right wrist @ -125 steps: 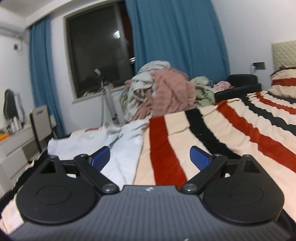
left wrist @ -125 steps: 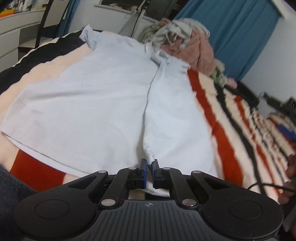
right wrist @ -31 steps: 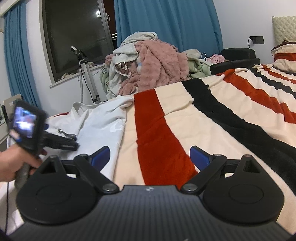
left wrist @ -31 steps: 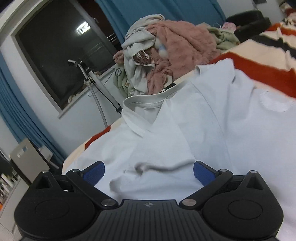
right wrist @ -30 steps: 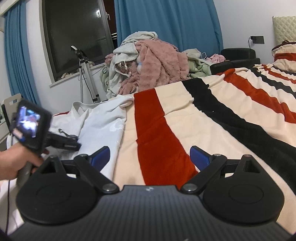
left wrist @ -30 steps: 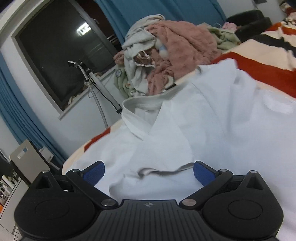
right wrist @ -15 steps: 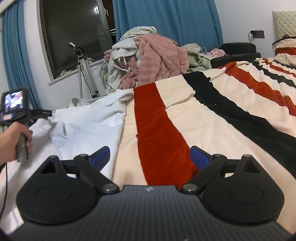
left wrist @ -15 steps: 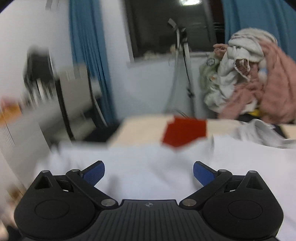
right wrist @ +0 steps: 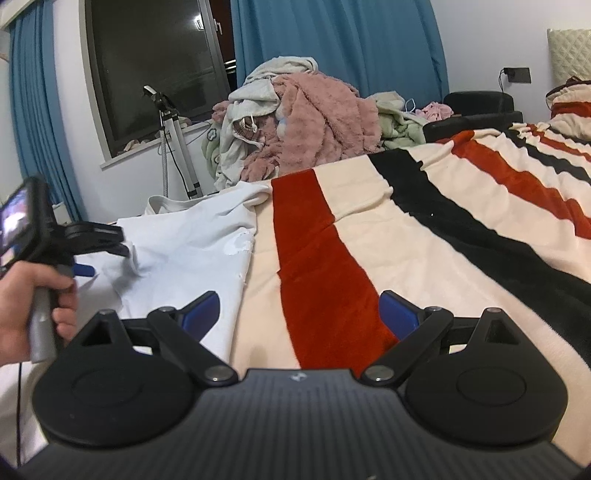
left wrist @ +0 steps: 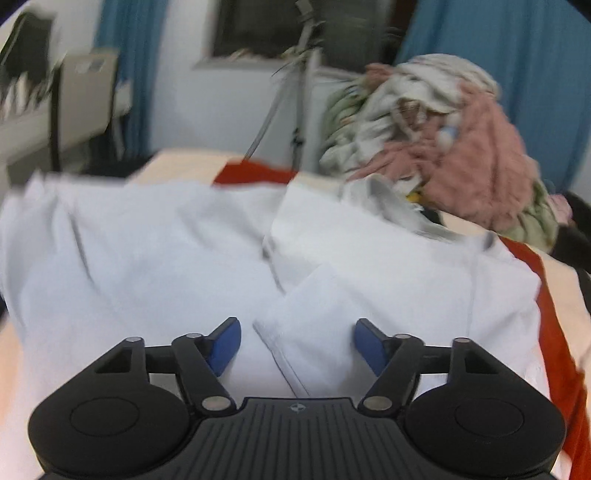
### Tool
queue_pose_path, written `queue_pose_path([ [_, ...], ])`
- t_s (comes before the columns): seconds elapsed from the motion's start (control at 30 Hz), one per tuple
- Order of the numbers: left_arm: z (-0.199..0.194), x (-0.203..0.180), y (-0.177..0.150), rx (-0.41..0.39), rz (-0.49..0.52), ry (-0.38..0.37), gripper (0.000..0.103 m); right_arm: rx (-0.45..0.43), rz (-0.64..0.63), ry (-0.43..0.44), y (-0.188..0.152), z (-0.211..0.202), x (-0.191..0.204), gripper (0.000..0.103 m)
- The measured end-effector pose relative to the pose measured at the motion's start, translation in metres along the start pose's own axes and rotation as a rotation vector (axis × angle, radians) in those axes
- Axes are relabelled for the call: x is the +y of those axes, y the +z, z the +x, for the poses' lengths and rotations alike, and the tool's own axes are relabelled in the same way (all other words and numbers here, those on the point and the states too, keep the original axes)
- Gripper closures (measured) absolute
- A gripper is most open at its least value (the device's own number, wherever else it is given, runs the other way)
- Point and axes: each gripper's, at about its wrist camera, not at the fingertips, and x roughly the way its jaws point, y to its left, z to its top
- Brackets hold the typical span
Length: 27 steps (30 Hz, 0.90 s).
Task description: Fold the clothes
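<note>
Pale, creased cotton shirt (left wrist: 177, 258)

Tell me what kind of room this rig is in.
Most likely a bedroom at home. A bed with a striped blanket fills the view, blue curtains hang by a dark window, and a heap of unfolded laundry sits at the far edge behind the white shirt.

Left wrist view smeared by motion blur: shirt (left wrist: 155, 258) folds soft, far desk (left wrist: 26, 122) and window (left wrist: 266, 29) unreadable. Shirt's near hem hidden under left gripper (left wrist: 297, 345) body. In right wrist view, hand (right wrist: 26, 295) cut by left edge; shirt's left part hidden behind it. Clothes pile (right wrist: 295, 122) items too tangled to separate.
</note>
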Motion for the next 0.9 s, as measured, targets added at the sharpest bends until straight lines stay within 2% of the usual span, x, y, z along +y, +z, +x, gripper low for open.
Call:
queue_pose_path([
  [0.03,0.001,0.005,-0.004,0.001,-0.062,-0.014,0.047,0.006,0.006,0.001,-0.001,0.001,-0.001,0.009],
  [0.07,0.001,0.006,-0.010,0.004,-0.110,-0.039,0.066,0.010,0.011,0.003,-0.001,0.002,-0.002,0.009],
  [0.1,0.004,0.013,-0.011,0.021,-0.160,-0.079,0.076,0.012,0.015,0.004,-0.001,0.003,-0.003,0.009],
  [0.13,0.006,0.018,-0.011,0.032,-0.192,-0.098,0.090,0.014,0.019,0.005,-0.002,0.003,-0.003,0.009],
  [0.17,0.007,0.023,-0.011,0.035,-0.221,-0.114,0.098,0.015,0.021,0.006,-0.002,0.003,-0.004,0.009],
  [0.27,0.004,0.035,-0.008,0.025,-0.254,-0.114,0.099,0.017,0.023,0.010,-0.002,0.004,-0.004,0.009],
  [0.43,-0.012,0.028,-0.012,-0.013,-0.084,-0.008,0.097,0.007,0.008,0.015,-0.001,0.002,-0.002,0.009],
  [0.5,-0.021,0.022,-0.016,-0.043,0.000,-0.016,0.090,0.003,-0.001,0.019,-0.001,0.001,0.000,0.009],
  [0.57,-0.038,0.020,-0.020,-0.044,0.059,-0.028,0.059,-0.003,-0.013,0.027,-0.001,-0.001,0.003,0.009],
  [0.6,-0.050,0.019,-0.024,-0.052,0.091,-0.040,0.052,-0.009,-0.022,0.032,0.000,-0.003,0.005,0.009],
  [0.67,-0.084,0.017,-0.034,-0.084,0.155,-0.038,0.026,-0.021,-0.038,0.045,0.001,-0.007,0.009,0.009],
  [0.73,-0.122,0.017,-0.046,-0.120,0.209,-0.021,0.009,-0.034,-0.045,0.065,0.003,-0.013,0.013,0.009],
  [0.9,-0.222,0.031,-0.082,-0.165,0.249,-0.051,0.002,-0.065,-0.078,0.108,0.003,-0.036,0.019,0.009],
])
